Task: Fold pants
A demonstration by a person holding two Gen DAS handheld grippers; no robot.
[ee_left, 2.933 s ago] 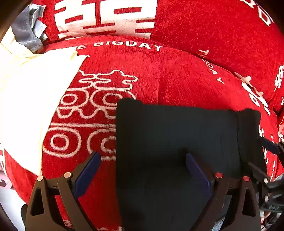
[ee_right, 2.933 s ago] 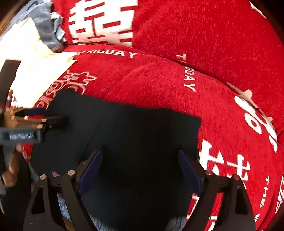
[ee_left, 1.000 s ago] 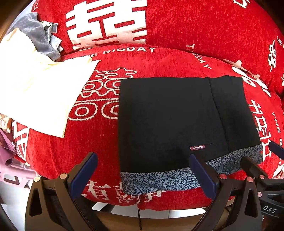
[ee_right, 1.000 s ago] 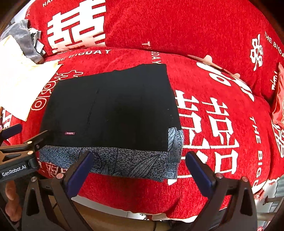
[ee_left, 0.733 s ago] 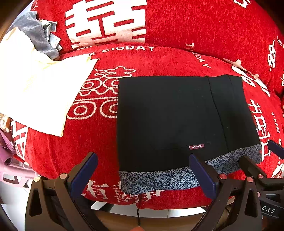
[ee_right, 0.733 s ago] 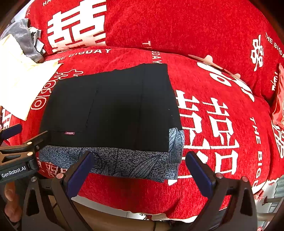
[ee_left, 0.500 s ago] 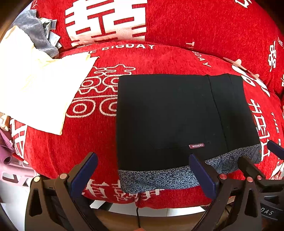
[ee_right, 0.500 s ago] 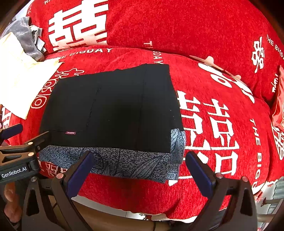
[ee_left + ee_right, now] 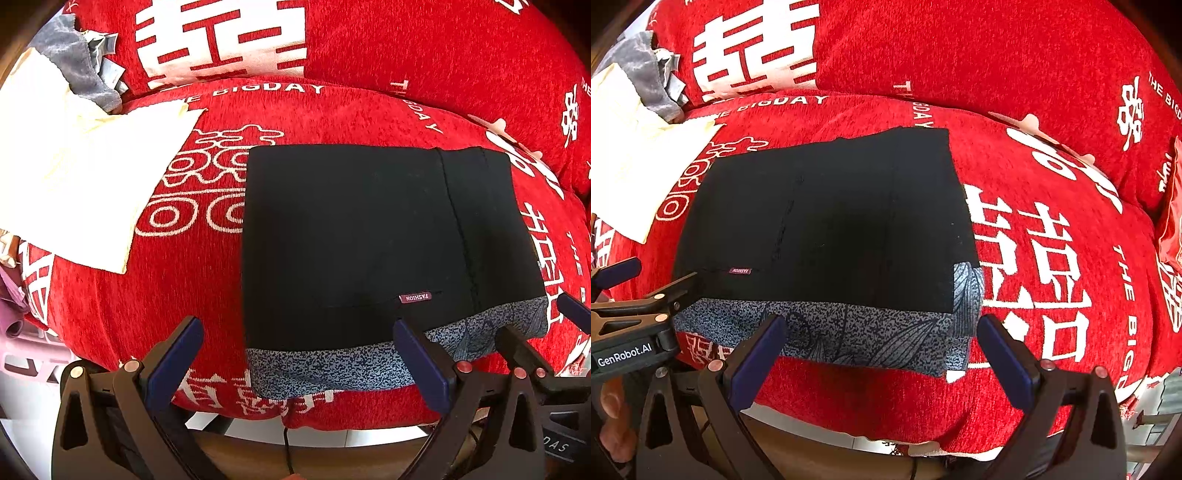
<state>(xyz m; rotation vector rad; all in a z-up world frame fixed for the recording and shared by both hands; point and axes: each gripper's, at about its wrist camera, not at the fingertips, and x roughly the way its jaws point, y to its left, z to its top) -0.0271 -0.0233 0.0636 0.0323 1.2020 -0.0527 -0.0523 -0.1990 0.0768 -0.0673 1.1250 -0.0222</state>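
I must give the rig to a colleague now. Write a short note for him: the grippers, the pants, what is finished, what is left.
Left gripper: open, empty, off the sofa's front edge.
Right gripper: open, empty, beside it.
Pants: folded into a flat black rectangle on the red sofa cushion, patterned grey band toward the front edge.
Done: the fold looks complete.
Left: probably nothing, or one last tidy of the right corner.

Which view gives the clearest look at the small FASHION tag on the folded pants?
The left wrist view: the FASHION tag sits near the picture's centre on the black pants, large enough to read its upside-down letters. In the right wrist view the tag is smaller, off to the left, and its lettering is too blurred to read.
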